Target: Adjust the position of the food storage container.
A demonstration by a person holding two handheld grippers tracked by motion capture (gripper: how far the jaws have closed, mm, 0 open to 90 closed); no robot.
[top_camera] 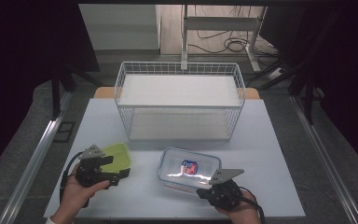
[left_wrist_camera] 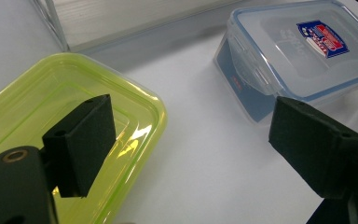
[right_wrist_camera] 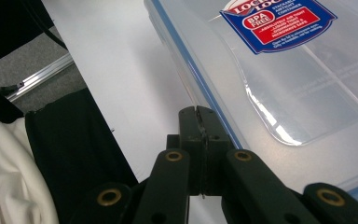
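1. A clear rectangular plastic container [top_camera: 189,169] with a blue-rimmed lid and a red-and-blue label is seen on the white table [top_camera: 270,154], at its near right, in front of a white wire basket [top_camera: 179,100].
2. The right gripper [right_wrist_camera: 199,116] is seen with its jaws pressed together, nothing between them, at the near edge of the container's lid.
3. The left gripper [left_wrist_camera: 186,140] is held with jaws spread wide, grasping nothing.
4. One left pad [left_wrist_camera: 81,142] is seen over a translucent yellow-green rectangular plastic lid [left_wrist_camera: 51,93], which lies flat at the table's near left, apart from the container.
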